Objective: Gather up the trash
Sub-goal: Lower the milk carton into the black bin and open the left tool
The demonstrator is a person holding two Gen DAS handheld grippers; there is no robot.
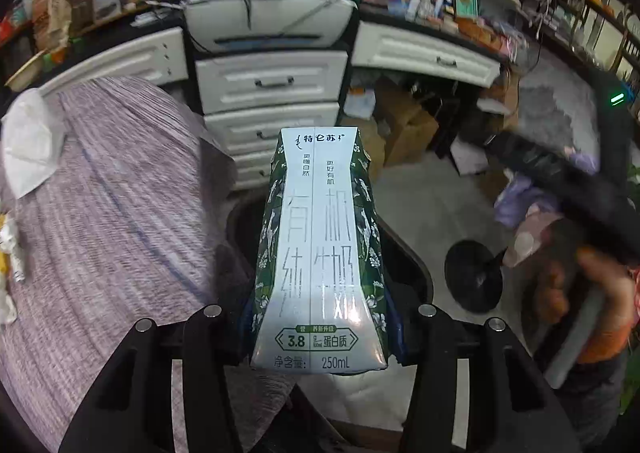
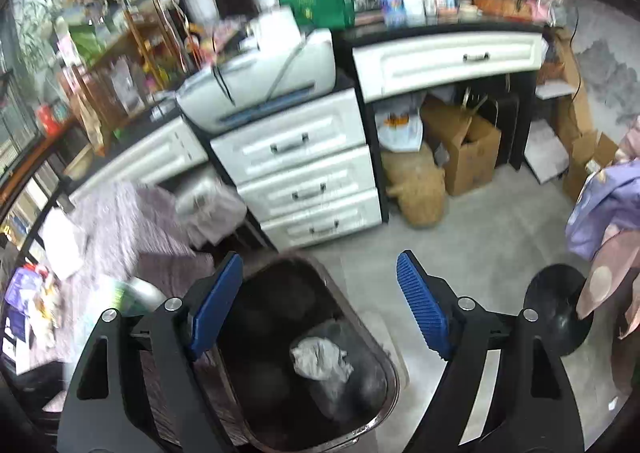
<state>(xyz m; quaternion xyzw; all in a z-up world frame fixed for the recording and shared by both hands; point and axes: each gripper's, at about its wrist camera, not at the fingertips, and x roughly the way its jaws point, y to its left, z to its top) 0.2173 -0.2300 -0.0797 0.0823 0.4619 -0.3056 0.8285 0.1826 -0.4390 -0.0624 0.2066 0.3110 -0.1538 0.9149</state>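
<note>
Black finger frames of the left gripper [image 1: 320, 333] fill the bottom of the left wrist view, its jaws pinching a milk carton [image 1: 320, 245] by its lower end; the carton stands up through the centre of the frame, label legible, undented. Behind the carton a dark curved rim shows, which I judge to be the trash bin, though most of it is hidden in that view. To the left lies a purple striped cloth [image 1: 120, 193], with a white face mask [image 1: 32, 141] at the frame's left edge and crumpled wrappers [image 1: 10, 273] below it.

The right gripper [image 2: 320, 305] has its jaws spread wide with nothing between the blue pads [image 2: 424, 305]. Directly below it, at lower centre, sits the trash bin [image 2: 384, 369], dark-lined, with a crumpled paper wad [image 2: 320, 357] already inside.

Assessment: the step in hand appears to be depositing the carton. To do it well, bring the carton squarely over the bin mouth before releasing, keep it low enough that it cannot bounce off the rim, and keep the right gripper out of the drop path. Remaining litter on the cloth looks uncollected.
</note>
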